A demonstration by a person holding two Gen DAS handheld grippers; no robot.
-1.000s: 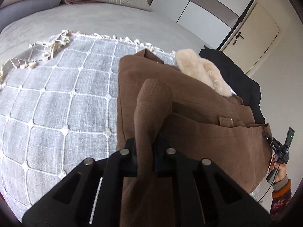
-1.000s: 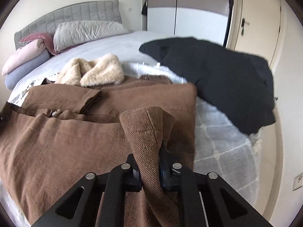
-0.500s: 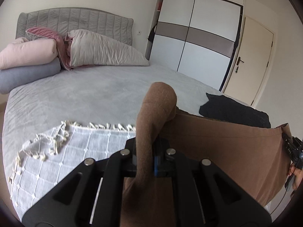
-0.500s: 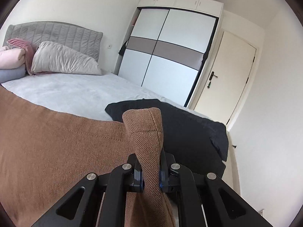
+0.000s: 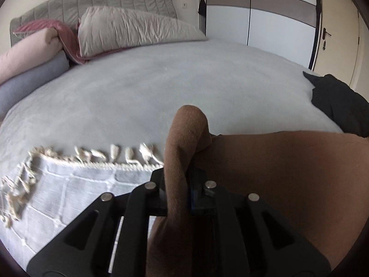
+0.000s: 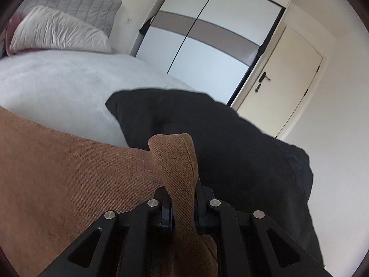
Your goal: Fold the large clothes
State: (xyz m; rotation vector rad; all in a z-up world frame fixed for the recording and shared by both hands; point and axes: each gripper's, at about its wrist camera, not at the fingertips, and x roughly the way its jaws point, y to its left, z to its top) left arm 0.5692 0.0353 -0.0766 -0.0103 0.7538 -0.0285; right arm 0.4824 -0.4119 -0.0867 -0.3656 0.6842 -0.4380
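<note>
Brown coat point(image 5: 276, 173) hem raised since earlier, hiding fur collar; both hand-held grippers clamped.

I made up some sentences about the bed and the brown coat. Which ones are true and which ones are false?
1. Each hand-held gripper is pinching the brown coat. True: the left hand-held gripper and the right hand-held gripper are both shut on the brown coat.
2. A black garment lies on the bed. True: the black garment rests on the bed, beyond the coat.
3. The door is wide open. False: the door is closed.
4. The fringed blanket is red. False: the fringed blanket is pale grey with white tassels.
5. Pillows sit by the headboard. True: the pillows lean against the headboard.
</note>
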